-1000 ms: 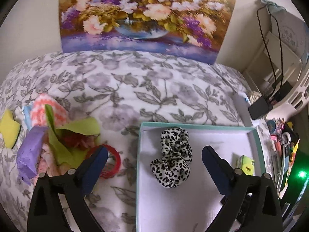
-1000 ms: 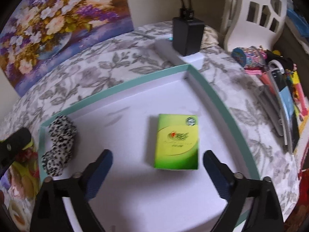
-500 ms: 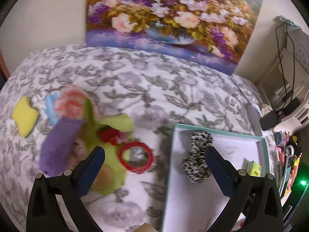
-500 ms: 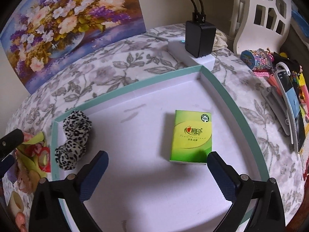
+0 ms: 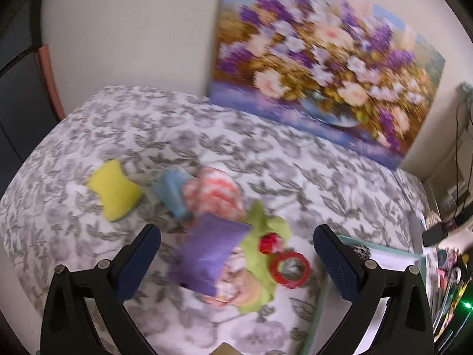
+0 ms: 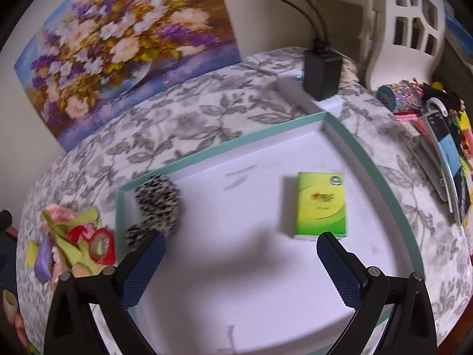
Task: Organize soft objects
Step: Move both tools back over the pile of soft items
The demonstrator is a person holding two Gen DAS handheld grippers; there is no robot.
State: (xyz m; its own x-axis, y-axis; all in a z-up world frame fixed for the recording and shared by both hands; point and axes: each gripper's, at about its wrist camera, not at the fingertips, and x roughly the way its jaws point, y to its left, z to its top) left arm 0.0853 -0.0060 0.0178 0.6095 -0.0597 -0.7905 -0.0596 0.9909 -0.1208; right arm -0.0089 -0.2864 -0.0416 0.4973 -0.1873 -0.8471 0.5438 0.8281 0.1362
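A heap of soft things lies on the floral cloth: a purple pouch, green fabric, a red ring, a pink-and-white piece, a blue piece and a yellow sponge. My left gripper is open above the heap, holding nothing. The teal-rimmed white tray holds a leopard-print scrunchie and a green tissue pack. My right gripper hangs open over the tray, empty. The heap lies left of the tray.
A flower painting leans on the wall behind the table. A black charger sits on a white power strip past the tray's far corner. Stationery and a phone crowd the right edge. A white lattice chair back stands at the far right.
My left gripper has swung left from over the tray and scrunchie to above the soft heap. The right gripper has drawn back a little over the tray.
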